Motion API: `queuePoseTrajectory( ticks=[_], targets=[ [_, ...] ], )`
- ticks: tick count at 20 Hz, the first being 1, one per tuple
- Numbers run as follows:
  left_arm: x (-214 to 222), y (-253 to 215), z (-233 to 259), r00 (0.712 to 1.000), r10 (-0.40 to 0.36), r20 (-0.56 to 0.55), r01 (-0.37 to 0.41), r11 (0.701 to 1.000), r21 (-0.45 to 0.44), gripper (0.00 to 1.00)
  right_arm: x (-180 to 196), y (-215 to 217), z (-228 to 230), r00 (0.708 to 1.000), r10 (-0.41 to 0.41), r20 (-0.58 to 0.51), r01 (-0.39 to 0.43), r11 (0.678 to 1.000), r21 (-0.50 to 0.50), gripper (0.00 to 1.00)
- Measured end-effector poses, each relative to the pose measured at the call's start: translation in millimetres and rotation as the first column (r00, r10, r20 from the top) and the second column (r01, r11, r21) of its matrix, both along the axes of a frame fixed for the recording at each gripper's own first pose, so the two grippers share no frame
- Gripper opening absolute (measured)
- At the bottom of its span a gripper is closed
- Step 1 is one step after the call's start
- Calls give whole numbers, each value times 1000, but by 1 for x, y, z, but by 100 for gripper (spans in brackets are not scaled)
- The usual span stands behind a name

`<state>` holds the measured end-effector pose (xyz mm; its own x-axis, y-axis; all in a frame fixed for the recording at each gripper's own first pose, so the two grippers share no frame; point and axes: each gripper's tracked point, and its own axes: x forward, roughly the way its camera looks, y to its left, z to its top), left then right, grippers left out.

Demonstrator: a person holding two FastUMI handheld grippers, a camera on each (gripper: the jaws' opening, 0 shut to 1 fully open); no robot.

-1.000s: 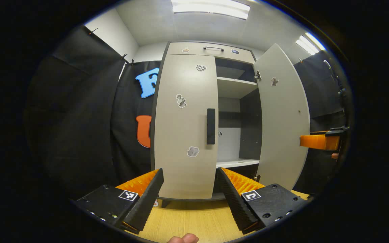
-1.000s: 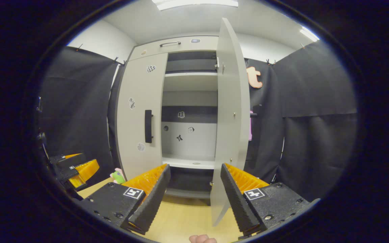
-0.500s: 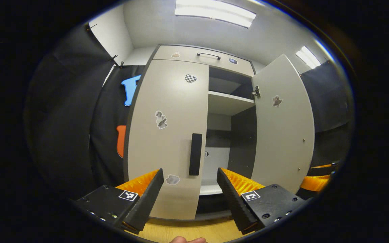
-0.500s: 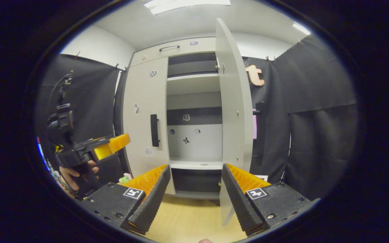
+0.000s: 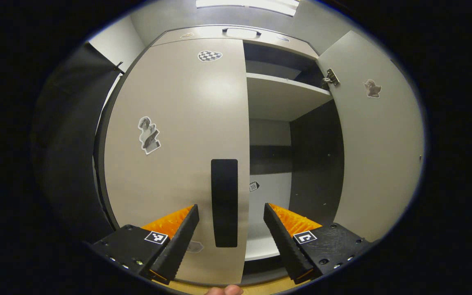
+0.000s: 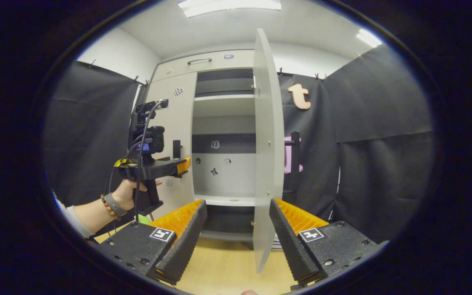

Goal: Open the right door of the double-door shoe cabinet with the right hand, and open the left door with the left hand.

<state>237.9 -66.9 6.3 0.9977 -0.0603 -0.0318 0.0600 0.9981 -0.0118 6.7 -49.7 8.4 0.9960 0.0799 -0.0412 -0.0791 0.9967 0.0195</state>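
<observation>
The right door point(image 6: 266, 147) is already open and stands edge-on at 12 o'clock in the right gripper view, so half of the task looks done. The right gripper point(image 6: 236, 235) holds nothing, its fingers wide apart. The left door point(image 5: 178, 155) is not yet open. The left gripper point(image 5: 230, 233) is spread wide and empty, with the handle point(image 5: 224, 203) between its fingers at 6 o'clock, not yet gripped.

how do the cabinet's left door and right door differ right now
The left door is shut flat against the cabinet; the right door is swung wide open. The left tool straddles the left door's black handle; no tool is at the right door. Both are pale grey with stickers.
</observation>
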Motion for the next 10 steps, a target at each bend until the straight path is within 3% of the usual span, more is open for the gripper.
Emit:
queuePoseTrajectory(
  ticks=[5,10],
  targets=[
    [15,4,-5,999,31,-25,-31,999,-17,94,-4,-19,-9,999,-52,-11,52,999,7,96],
    [15,4,-6,999,37,-31,-37,999,-10,93,10,-19,-14,999,-37,-25,38,998,48,96]
  ],
)
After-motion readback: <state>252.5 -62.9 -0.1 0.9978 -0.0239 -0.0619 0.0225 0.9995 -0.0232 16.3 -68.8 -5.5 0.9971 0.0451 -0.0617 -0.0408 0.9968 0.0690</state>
